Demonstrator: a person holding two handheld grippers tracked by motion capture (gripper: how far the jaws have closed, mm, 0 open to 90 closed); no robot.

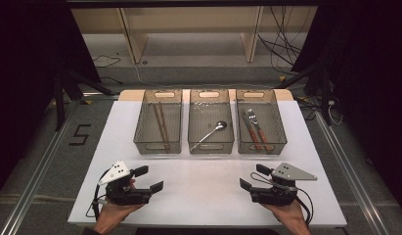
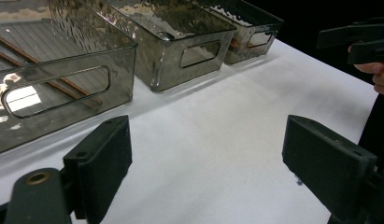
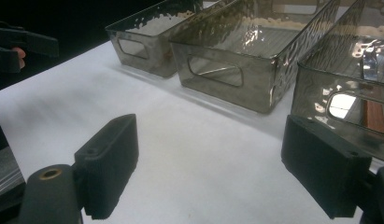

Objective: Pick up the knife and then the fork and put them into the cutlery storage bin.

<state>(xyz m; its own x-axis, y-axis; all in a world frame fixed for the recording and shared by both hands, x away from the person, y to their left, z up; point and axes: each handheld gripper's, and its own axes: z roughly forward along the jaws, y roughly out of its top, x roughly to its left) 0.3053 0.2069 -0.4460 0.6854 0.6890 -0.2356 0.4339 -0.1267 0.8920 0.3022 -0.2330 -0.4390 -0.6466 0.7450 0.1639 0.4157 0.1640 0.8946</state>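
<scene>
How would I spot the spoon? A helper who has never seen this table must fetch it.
On the white table, three smoky clear bins stand in a row at the far side. Look in the middle bin: the spoon lies alone there, all silver metal, while the neighbouring bins hold brown chopsticks and brown-handled cutlery.

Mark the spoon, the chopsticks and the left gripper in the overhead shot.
spoon (image 1: 221, 125): high view, on its bowl, in the middle bin.
chopsticks (image 1: 161, 122): high view, mid-length of the pair, in the left bin.
left gripper (image 1: 148, 178): high view, midway between its open fingertips.
</scene>
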